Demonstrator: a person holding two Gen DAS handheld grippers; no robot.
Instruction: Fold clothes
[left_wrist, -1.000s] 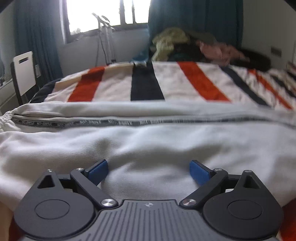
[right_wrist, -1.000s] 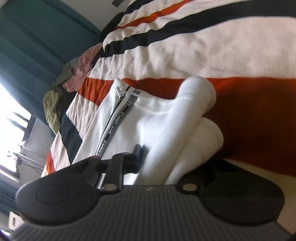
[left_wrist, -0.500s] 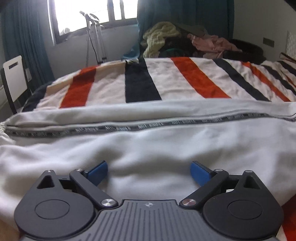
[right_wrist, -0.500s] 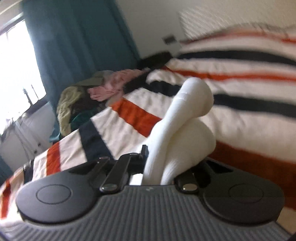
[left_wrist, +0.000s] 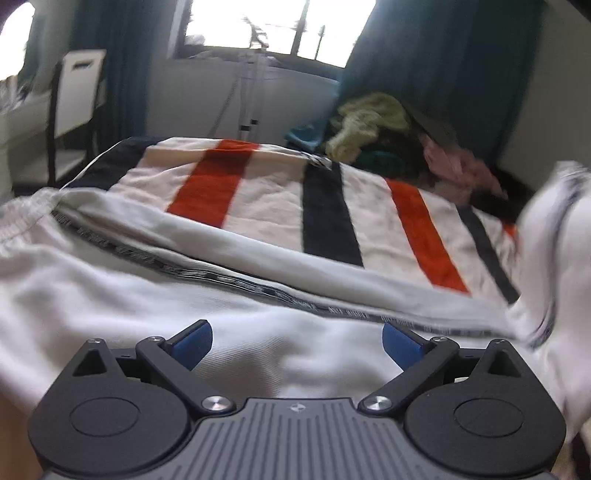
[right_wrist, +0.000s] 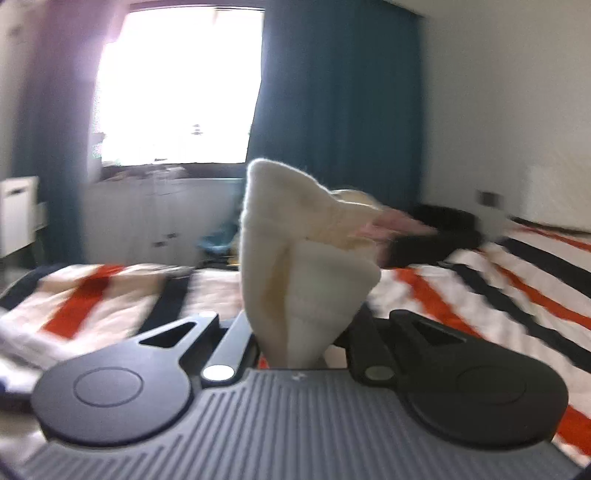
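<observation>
Daylight blows out the window (right_wrist: 173, 85); both fisheye views are motion-blurred and edge-warped.

I find the white garment (left_wrist: 258, 354) spread flat and wide directly ahead of and beneath my left fingers (left_wrist: 192, 341), which stand apart over the cloth. A dark lettered tape runs along its length just beyond those fingers, and a gathered elastic edge lies far to their left. To their right, one end of the cloth rises off the bed, blurred. Between my right fingers a thick white bunched fold (right_wrist: 295, 266) stands upright, pinched at its base.
</observation>
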